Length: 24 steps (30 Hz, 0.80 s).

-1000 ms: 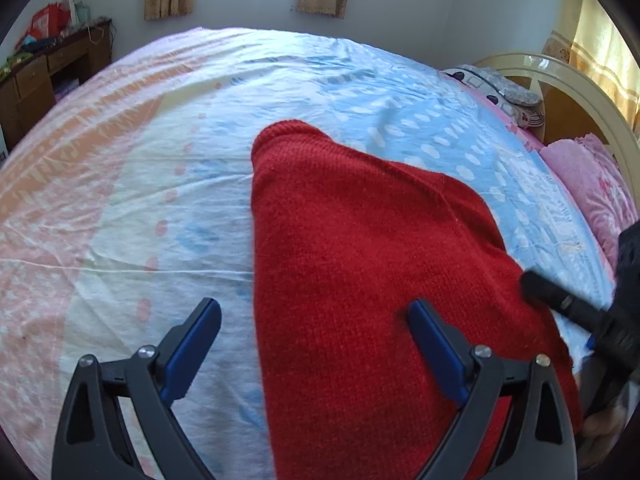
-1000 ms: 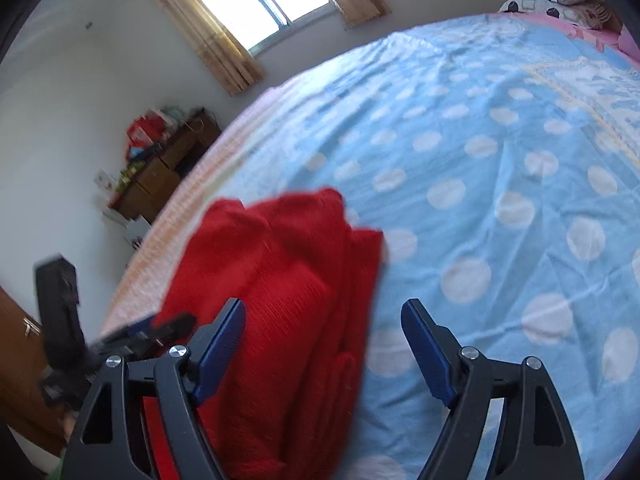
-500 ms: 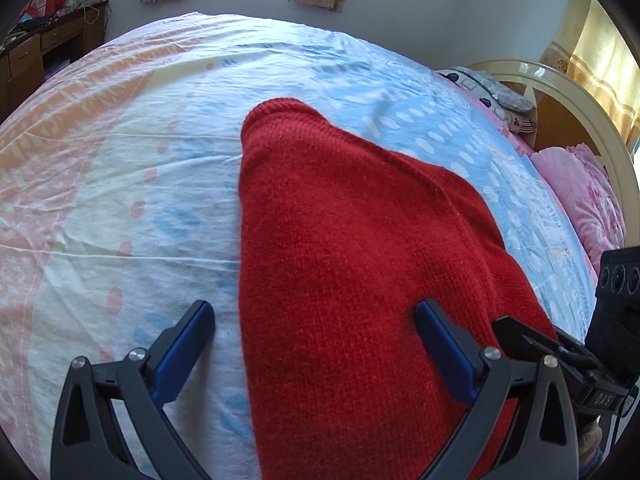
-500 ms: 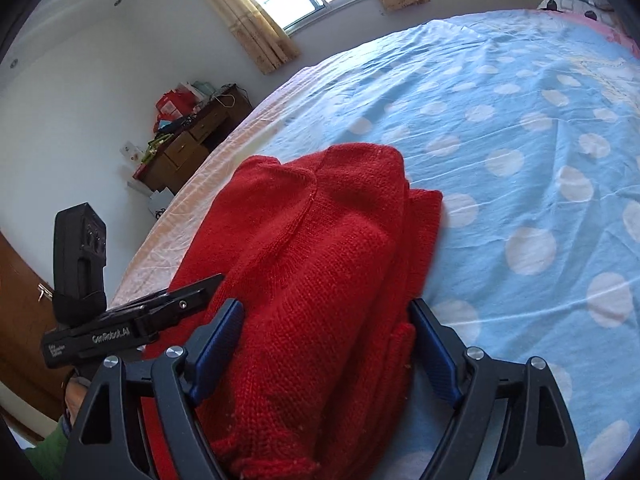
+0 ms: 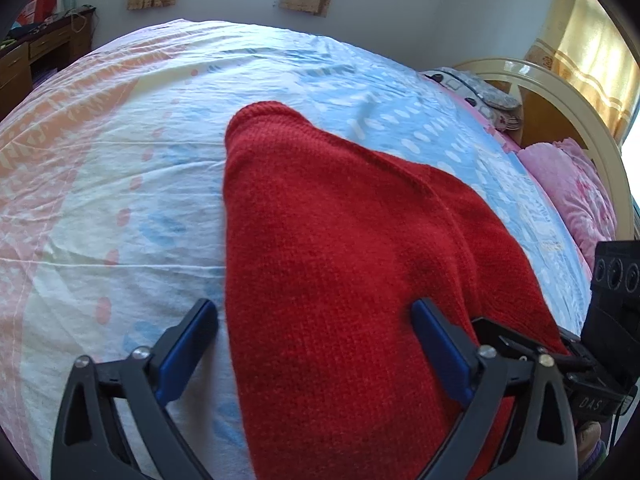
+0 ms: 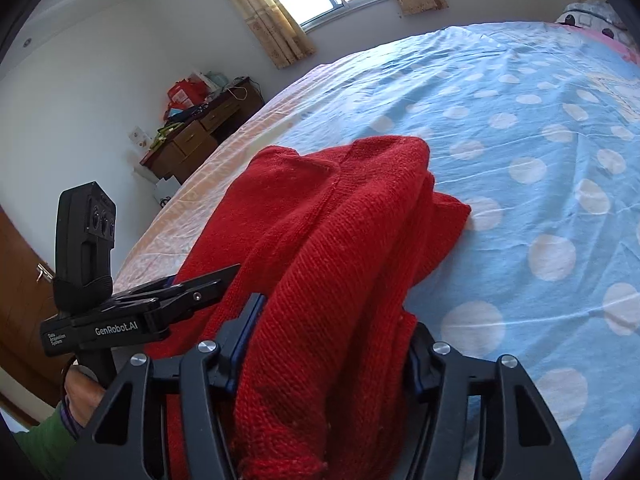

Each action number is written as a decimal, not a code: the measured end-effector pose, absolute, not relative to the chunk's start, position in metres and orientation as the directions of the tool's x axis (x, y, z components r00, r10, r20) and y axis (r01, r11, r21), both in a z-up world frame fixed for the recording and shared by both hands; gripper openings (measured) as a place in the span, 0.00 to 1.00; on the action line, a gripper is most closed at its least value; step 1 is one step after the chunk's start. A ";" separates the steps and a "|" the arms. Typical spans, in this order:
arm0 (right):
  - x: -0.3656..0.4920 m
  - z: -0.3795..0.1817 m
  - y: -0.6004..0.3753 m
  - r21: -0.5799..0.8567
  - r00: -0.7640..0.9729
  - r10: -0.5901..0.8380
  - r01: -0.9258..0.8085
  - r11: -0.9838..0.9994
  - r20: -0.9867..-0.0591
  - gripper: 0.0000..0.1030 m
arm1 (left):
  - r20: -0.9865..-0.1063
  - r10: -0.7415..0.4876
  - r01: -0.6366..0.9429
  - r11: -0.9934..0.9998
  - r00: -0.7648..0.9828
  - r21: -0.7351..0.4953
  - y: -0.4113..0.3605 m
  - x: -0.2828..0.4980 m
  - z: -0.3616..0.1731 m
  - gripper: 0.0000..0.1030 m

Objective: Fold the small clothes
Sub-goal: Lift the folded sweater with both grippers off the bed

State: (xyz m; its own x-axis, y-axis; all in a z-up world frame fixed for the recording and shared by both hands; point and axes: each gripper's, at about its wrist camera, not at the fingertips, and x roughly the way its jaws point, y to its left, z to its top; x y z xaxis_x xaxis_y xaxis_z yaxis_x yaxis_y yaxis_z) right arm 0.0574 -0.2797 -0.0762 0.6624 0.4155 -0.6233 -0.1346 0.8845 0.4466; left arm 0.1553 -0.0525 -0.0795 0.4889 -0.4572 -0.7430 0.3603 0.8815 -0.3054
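Red knitted sweater (image 5: pixel 340 260), long axis running away across the dotted bedsheet (image 6: pixel 540 140); right gripper (image 6: pixel 332 344) just closing onto its bunched hem, left gripper (image 5: pixel 316 344) wide, gripping nothing

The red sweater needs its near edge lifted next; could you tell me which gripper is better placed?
Probably the right gripper: its jaws have just been closing around the red sweater, while the left gripper is open.

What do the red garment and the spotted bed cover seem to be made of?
The red garment looks like knitted wool or acrylic yarn: rows of stitches show, with a matte, slightly fuzzy surface. The bed cover looks like thin woven cotton or a blend: smooth, printed, finely creased.
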 end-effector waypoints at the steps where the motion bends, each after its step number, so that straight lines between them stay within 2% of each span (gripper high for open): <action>1: 0.058 -0.077 -0.281 0.455 0.662 0.421 -0.133 0.880 -0.620 0.58 | -0.736 -0.469 0.373 0.875 0.488 -0.310 -0.053 0.154 -0.079 0.86; 8: 0.060 -0.082 -0.289 0.525 0.657 0.467 -0.125 0.842 -0.592 0.59 | -0.724 -0.496 0.384 0.860 0.480 -0.335 -0.053 0.156 -0.080 0.84; 12: 0.060 -0.081 -0.287 0.511 0.662 0.458 -0.129 0.850 -0.594 0.59 | -0.705 -0.532 0.402 0.839 0.468 -0.367 -0.051 0.156 -0.080 0.75; 16: 0.059 -0.078 -0.280 0.473 0.669 0.431 -0.133 0.871 -0.605 0.53 | -0.686 -0.556 0.403 0.826 0.468 -0.395 -0.047 0.156 -0.080 0.67; 22: 0.056 -0.069 -0.264 0.363 0.699 0.342 -0.127 0.923 -0.628 0.44 | -0.677 -0.568 0.404 0.819 0.469 -0.407 -0.047 0.156 -0.081 0.66; 24: 0.055 -0.067 -0.261 0.365 0.701 0.323 -0.096 0.926 -0.636 0.41 | -0.682 -0.559 0.397 0.825 0.471 -0.402 -0.046 0.155 -0.080 0.64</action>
State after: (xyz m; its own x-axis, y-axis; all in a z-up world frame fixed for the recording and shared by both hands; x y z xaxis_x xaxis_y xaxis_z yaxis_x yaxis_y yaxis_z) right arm 0.0554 -0.2611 -0.0669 0.7009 0.3233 -0.6357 -0.0960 0.9260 0.3651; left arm 0.1548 -0.0465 -0.0804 0.4707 -0.5594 -0.6823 0.3974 0.8249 -0.4021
